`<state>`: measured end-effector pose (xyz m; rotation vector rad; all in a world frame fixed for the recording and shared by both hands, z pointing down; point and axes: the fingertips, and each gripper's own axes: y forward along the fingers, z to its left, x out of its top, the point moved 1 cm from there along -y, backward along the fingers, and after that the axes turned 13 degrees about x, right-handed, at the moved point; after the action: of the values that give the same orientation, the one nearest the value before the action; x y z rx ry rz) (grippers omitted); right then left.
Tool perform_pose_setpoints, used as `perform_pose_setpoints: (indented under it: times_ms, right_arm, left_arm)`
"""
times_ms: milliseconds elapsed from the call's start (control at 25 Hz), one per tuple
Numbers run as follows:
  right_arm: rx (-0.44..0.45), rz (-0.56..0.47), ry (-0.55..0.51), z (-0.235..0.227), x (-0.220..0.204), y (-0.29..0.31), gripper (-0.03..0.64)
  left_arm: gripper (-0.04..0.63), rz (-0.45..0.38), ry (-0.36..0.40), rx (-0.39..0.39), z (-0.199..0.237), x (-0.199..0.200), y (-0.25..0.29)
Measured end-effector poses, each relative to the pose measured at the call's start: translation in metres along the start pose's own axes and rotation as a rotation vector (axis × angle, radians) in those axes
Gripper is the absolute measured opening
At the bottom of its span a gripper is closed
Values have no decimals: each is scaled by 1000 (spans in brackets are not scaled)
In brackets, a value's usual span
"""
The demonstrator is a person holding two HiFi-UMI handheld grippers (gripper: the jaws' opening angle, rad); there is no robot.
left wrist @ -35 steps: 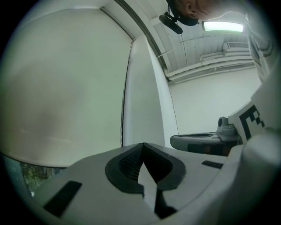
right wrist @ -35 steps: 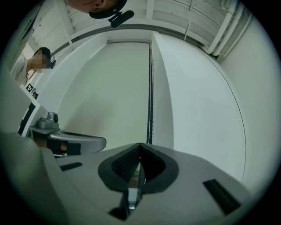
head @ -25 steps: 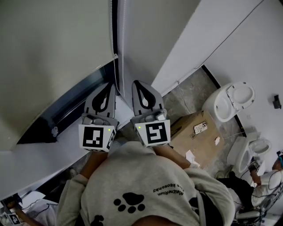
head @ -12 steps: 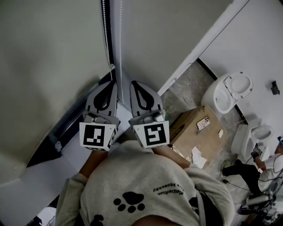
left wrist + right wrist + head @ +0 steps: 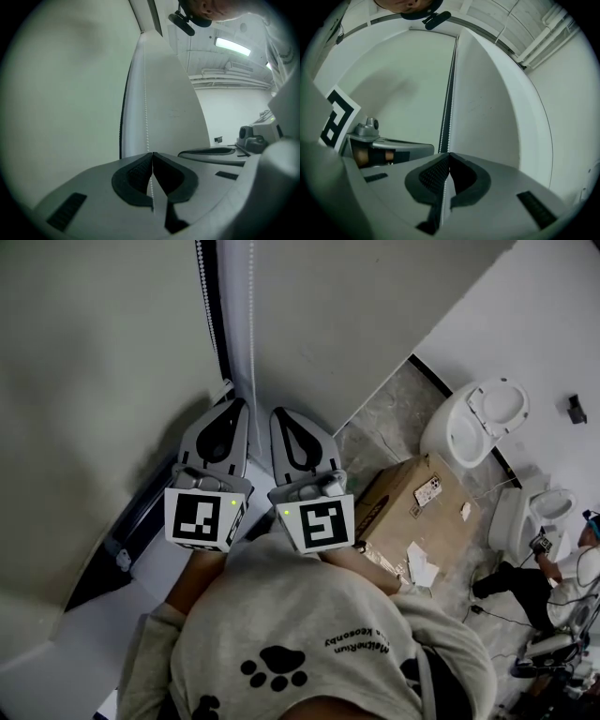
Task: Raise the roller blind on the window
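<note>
Evidently both our tools are closed on the thin white bead chain (image 5: 146, 108), which hangs just beside the right edge of the pale grey fabric roller blind (image 5: 94, 381). On the left gripper (image 5: 152, 154), the dark ribbed pads are pressed together, and the chain runs up out of the seam between them. The right gripper (image 5: 449, 155), on the side of the left one away from the blind, shows the same, with beads threading through its shut pads. We cannot tell whether the two hold one strand or the two sides of the loop. The blind hangs low, with a dark strip (image 5: 98, 576) showing under its lower edge.

We judge the chain light and limp, with small hard beads that could slide through smooth pads or snap under a jerk. The ribbed rubber should bite between the beads. The chain is the place to hold, never the soft fabric, and the pull should run straight along its line so the beads feed cleanly.
</note>
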<state>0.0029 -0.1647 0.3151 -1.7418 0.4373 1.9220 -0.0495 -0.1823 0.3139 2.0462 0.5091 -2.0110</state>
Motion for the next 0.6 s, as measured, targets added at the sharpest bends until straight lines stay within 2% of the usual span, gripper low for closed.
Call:
perform_pose_setpoints:
  times_ms: [280, 320, 360, 600]
  right_arm:
    - [-2, 23, 12, -4, 0, 0, 9]
    - [0, 24, 13, -5, 2, 1, 9]
    - [2, 24, 13, -5, 3, 2, 9]
    - [7, 23, 17, -5, 4, 3, 9]
  left_arm:
    - [19, 17, 3, -54, -9, 5, 19]
    - [94, 23, 2, -65, -9, 6, 22]
    - [127, 27, 0, -73, -10, 7, 25]
    - [127, 39, -9, -103, -11, 8, 39]
